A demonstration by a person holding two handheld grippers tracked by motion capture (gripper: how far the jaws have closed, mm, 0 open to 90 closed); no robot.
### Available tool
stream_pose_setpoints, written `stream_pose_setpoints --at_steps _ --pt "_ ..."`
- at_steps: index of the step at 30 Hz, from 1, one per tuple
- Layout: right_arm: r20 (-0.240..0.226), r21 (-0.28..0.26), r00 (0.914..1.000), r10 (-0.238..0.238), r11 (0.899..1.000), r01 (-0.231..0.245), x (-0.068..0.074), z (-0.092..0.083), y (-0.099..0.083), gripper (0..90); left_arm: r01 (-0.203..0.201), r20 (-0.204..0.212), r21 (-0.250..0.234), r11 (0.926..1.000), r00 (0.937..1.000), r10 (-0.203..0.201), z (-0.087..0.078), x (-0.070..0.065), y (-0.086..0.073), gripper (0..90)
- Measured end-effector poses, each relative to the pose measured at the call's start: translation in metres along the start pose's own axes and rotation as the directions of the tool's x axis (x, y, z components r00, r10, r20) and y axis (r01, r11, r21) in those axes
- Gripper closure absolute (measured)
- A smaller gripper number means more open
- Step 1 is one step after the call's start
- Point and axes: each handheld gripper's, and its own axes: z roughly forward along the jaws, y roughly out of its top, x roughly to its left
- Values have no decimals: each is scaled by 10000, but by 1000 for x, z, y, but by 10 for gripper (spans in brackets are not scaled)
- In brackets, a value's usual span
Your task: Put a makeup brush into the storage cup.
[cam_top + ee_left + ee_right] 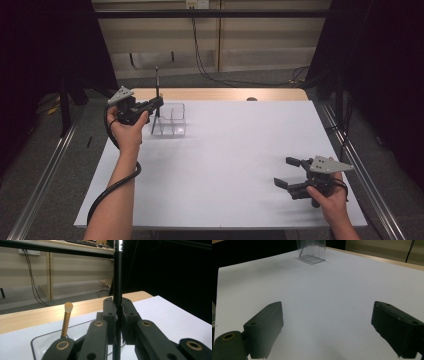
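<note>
My left gripper (157,103) is shut on a thin black rod (156,80) and holds it upright at the left rim of a clear plastic container (172,120) on the far left of the white table. In the left gripper view the jaws (118,307) pinch the black rod (117,277), and a gold-handled brush with a tan tip (66,318) stands in the clear container (37,343). My right gripper (283,171) stands open near the front right corner with nothing between its fingers (327,315). The container (312,251) lies far ahead of it.
The white table top (225,165) ends in a wooden strip (220,94) at its far edge, with a small dark object (251,99) on it. Metal rails (367,180) run along both sides. Cables hang on the back wall (200,55).
</note>
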Motion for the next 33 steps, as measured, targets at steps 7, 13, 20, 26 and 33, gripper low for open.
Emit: stream_pose_setpoints --at_steps 7,13,20,26,33 --pt "-38 -2 10000 -32 10000 32 0 1 -1 102 101 -159 -126 9999 9998 -103 -1 3 2 838" --pt "-64 -28 10000 -22 10000 21 0 1 0 103 30 -329 -69 10000 9995 -32 1 6 5 838" --pt "-65 -27 10000 -42 10000 42 0 1 -1 102 -15 -511 -125 9999 9987 8 2 10 10 838" --pt "-84 -16 9999 -106 9999 106 1 1 0 103 -150 -744 -107 9998 9971 142 5 12 12 838" --pt "-105 -2 9998 -145 9999 144 1 1 0 102 -190 -993 -43 9998 9949 185 9 16 10 838"
